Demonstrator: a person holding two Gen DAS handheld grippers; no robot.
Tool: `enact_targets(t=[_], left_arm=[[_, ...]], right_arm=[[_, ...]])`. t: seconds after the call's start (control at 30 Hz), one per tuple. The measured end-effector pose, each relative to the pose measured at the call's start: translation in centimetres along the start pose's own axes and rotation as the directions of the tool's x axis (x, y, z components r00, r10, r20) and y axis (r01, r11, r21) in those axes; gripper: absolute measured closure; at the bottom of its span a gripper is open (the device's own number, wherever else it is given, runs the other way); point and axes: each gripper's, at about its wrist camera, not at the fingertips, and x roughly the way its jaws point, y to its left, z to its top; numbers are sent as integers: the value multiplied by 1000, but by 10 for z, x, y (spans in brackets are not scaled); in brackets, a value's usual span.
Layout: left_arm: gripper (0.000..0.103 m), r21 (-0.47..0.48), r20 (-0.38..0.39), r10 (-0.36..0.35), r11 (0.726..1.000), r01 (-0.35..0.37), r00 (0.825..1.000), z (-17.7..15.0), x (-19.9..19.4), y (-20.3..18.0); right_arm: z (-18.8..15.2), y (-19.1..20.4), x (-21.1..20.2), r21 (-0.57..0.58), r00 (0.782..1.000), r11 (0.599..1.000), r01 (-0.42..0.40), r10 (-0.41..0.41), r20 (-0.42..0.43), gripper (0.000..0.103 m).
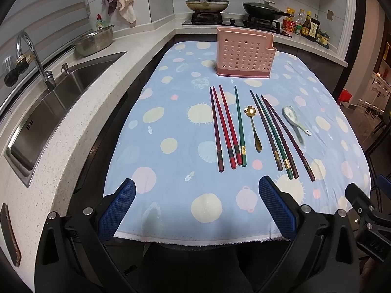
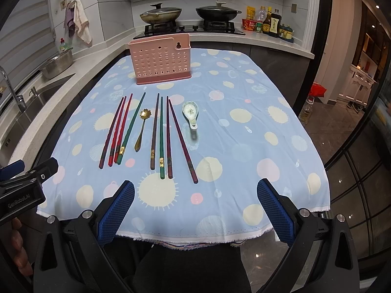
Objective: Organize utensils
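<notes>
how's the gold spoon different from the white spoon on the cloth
The gold spoon is slim metal with a small flower-shaped bowl and a long thin handle; the white spoon is ceramic, with a wide deep bowl and a short stubby handle. The gold spoon lies between the two groups of chopsticks; the white spoon lies right of them all. Both lie flat on the tablecloth, bowls toward the pink holder, untouched.

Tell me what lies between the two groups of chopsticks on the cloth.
A gold flower-bowl spoon lies alone between them, touching neither; both wrist views show it.
</notes>
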Motion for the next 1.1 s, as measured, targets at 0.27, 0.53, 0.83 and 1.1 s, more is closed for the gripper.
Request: enact_targets(t=[0.27, 0.53, 0.83, 1.1], left_arm=[[7, 15, 13, -6, 1000, 5, 1000, 1, -2, -3], [7, 20, 16, -7, 1000, 7, 1000, 1, -2, -4], [7, 14, 1, -12, 1000, 12, 1000, 2, 3, -5], [7, 15, -12, -13, 1000, 13, 1000, 3, 10, -3]], right_arm=[[0, -1, 0, 0, 1000, 1000, -1, 1, 0, 7], [1, -1, 1, 2, 1000, 1000, -1, 1, -2, 7], [-2, -3, 4, 7, 1000, 1000, -3, 3, -9, 7], [0, -1, 10, 12, 1000, 1000, -9, 9, -26, 7]])
